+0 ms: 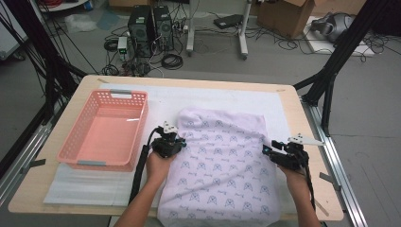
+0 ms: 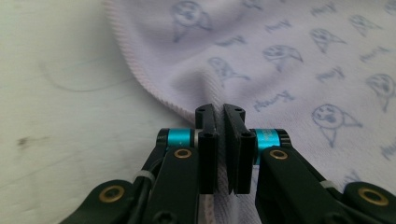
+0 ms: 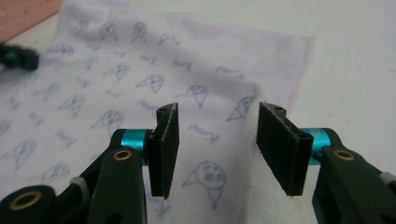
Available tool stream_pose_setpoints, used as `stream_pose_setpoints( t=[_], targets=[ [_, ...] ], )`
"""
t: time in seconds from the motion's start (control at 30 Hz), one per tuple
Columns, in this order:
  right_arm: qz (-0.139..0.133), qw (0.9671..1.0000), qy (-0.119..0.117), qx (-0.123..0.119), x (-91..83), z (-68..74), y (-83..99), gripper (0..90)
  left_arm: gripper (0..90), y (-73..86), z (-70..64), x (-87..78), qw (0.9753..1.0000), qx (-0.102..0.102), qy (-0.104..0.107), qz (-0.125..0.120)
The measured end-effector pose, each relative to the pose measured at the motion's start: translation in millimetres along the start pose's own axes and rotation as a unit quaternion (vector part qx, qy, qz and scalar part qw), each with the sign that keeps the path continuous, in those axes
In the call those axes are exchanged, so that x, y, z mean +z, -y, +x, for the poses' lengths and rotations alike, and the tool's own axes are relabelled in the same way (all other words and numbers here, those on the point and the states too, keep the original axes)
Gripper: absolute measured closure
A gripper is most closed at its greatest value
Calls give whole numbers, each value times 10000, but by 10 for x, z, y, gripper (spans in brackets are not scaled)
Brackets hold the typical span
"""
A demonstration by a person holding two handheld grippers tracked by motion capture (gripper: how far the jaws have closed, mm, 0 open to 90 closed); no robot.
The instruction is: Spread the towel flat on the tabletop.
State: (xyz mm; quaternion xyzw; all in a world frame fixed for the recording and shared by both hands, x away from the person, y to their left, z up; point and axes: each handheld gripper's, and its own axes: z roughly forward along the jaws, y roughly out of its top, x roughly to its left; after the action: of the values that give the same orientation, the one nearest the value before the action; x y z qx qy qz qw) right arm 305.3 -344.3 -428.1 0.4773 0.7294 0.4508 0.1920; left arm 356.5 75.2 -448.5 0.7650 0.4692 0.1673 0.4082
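2 grippers at a printed towel (image 1: 222, 165) on the surface (image 1: 302, 118).
Left gripper (image 2: 219, 112) jaws pinched together on the towel's left hem, fabric puckered at the tips. Right gripper (image 3: 212, 121) jaws spread wide, over the towel's right edge, nothing held. Towel lies mostly flat on a white mat (image 1: 165, 97), front end hanging over the near edge; pink basket (image 1: 104, 127) just left of it.
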Motion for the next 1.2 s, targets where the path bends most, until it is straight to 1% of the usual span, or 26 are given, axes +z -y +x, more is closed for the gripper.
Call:
stream_pose_setpoints(
  t=[0.07,0.1,0.13,0.17,0.2,0.27,0.33,0.37,0.43,0.5,0.53,0.6,0.67,0.73,0.8,0.83,0.87,0.9,0.93,0.97,1.0,1.03,1.1,1.13,1.17,1.2],
  targets=[
    [110,9998,-10,-174,-3,52,28,479,849,-25,84,-8,9996,-126,-216,-89],
    [154,9996,-4,-257,-4,69,44,476,849,-36,131,-15,9992,-264,-262,-146],
    [220,9993,-4,-301,-8,83,61,474,849,-42,178,-22,9985,-422,-265,-217],
    [282,9991,-4,-325,-9,93,80,469,849,-39,208,-26,9980,-520,-249,-241],
    [350,9988,18,-330,-12,104,102,463,846,-31,214,-21,9981,-515,-210,-252],
    [467,9982,25,-374,-17,120,152,455,807,-3,187,-26,9989,-327,-122,-305],
    [525,9976,69,-457,-19,137,204,444,618,32,175,-72,9984,-313,-16,-481],
    [554,9973,70,-485,-15,145,227,430,570,49,175,-112,9982,-285,46,-532],
    [667,9963,-67,-530,5,144,269,393,529,81,169,-185,9978,-214,155,-603],
    [770,9954,-59,-572,23,150,285,393,514,105,166,-254,9977,-219,202,-612],
    [741,9955,-42,-589,19,151,280,393,501,122,172,-285,9975,-255,258,-612],
    [688,9962,-20,-539,7,146,274,386,485,154,175,-332,9974,-306,381,-529],
    [670,9965,-18,-494,-6,122,281,343,454,195,170,-362,9972,-293,482,-487],
    [697,9966,-66,-427,-16,94,293,311,452,238,158,-374,9976,-239,557,-337],
    [773,9962,-38,-399,-20,75,296,292,443,276,144,-358,9975,-223,654,-140],
    [782,9962,-40,-369,-15,73,296,292,439,289,130,-357,9976,-165,656,-145],
    [784,9961,-31,-395,-9,77,293,305,447,293,118,-358,9976,-139,673,-121],
    [794,9958,-4,-463,-4,98,289,406,489,298,99,-352,9975,-79,690,-88],
    [798,9949,-5,-621,4,123,286,522,583,308,66,-352,9981,76,600,-83],
    [772,9941,39,-763,14,147,281,705,746,309,39,-352,9987,161,476,-56],
    [762,9944,-44,-734,22,161,269,837,860,302,43,-350,9989,183,425,-19],
    [768,9939,66,-791,37,177,254,852,874,291,57,-345,9991,38,428,-2],
    [771,9940,133,-763,91,163,216,864,880,273,86,-349,9999,-13,130,-68],
    [763,9938,222,-778,111,145,194,867,881,269,119,-349,9999,-116,76,-74],
    [754,9939,338,-723,125,119,176,868,881,271,148,-345,9996,-253,116,-86],
    [705,9944,452,-643,134,83,163,867,881,273,158,-344,9995,-267,133,-94]
  ],
)
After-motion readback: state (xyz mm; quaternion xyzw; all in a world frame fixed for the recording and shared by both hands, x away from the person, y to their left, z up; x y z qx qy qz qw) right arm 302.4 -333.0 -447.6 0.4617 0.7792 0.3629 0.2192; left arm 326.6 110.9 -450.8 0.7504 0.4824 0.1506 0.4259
